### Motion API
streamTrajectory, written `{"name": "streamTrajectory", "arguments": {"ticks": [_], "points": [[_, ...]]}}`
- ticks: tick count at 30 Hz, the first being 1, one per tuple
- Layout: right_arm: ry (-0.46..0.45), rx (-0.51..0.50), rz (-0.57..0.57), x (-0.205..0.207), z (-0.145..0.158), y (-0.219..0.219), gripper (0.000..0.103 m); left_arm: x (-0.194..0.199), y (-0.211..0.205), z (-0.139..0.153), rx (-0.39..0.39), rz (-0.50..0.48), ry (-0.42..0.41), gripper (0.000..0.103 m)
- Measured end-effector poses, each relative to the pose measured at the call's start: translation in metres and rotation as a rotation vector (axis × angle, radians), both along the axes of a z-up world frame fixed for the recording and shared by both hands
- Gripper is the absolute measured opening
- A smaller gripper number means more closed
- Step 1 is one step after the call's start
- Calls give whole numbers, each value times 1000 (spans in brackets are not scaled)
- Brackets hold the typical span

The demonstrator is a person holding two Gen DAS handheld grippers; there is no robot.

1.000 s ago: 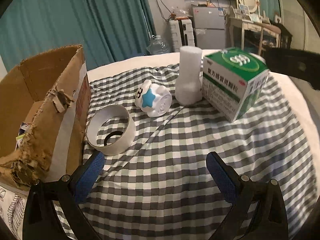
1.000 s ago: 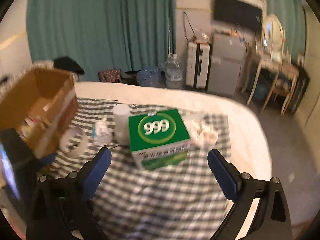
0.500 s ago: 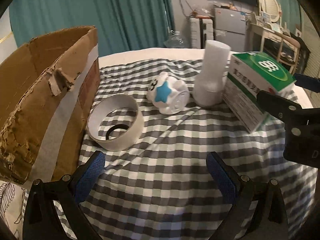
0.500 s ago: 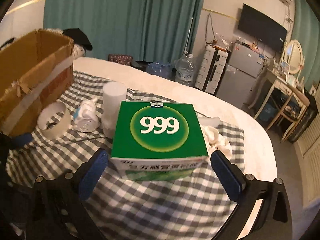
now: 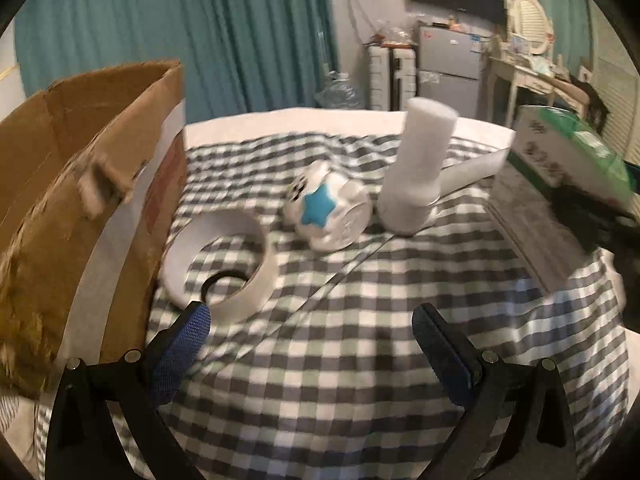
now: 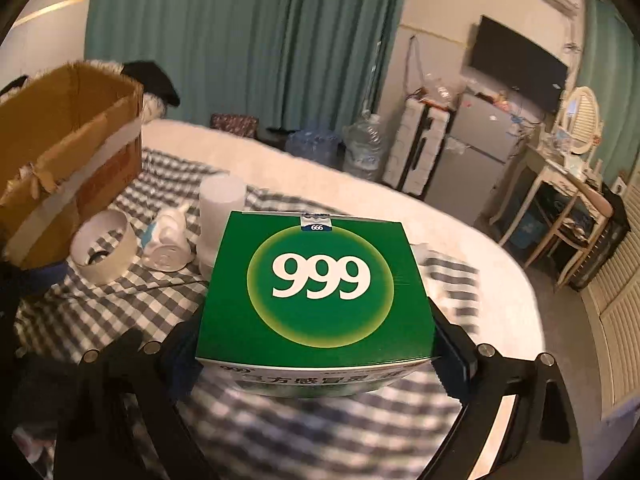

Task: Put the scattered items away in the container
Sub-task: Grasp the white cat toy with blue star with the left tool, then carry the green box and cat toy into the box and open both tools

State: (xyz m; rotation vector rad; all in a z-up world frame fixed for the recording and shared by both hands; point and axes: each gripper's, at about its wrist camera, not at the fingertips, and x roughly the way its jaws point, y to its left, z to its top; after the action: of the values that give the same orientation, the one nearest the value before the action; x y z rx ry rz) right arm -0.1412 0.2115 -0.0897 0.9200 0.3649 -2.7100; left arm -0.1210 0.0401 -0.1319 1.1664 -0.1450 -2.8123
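My right gripper (image 6: 316, 356) is shut on a green "999" medicine box (image 6: 316, 292) and holds it tilted above the checked cloth; the box also shows at the right of the left wrist view (image 5: 560, 168). My left gripper (image 5: 308, 340) is open and empty, low over the cloth. Ahead of it lie a white tape roll (image 5: 220, 260), a white toy with a blue star (image 5: 328, 212) and an upright white foam cylinder (image 5: 420, 172). An open cardboard box (image 5: 80, 168) stands at the left; it also shows in the right wrist view (image 6: 68, 152).
A checked cloth (image 5: 360, 360) covers a round white table (image 6: 500, 280). Behind it are teal curtains, water bottles (image 6: 360, 148), a grey fridge (image 6: 476, 164) and a dressing table (image 6: 568, 184).
My right gripper has closed on the green box and raised it off the cloth. My left gripper has moved forward toward the tape roll and toy.
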Motion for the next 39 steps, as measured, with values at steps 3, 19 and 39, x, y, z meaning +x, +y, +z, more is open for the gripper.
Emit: {"name": "streamTrajectory", "arguments": {"ticks": [3,19,39], "points": [[15,-72,-22,12,14,20,94,-11,0,9,-16,-7,46,103],[-13,-266,-2,-2,-2,27,95,-92,-17,-9,4,-65,35,65],[24,-276,-62,45,70,28,95,-15,0,78,51,-138,85,65]]}}
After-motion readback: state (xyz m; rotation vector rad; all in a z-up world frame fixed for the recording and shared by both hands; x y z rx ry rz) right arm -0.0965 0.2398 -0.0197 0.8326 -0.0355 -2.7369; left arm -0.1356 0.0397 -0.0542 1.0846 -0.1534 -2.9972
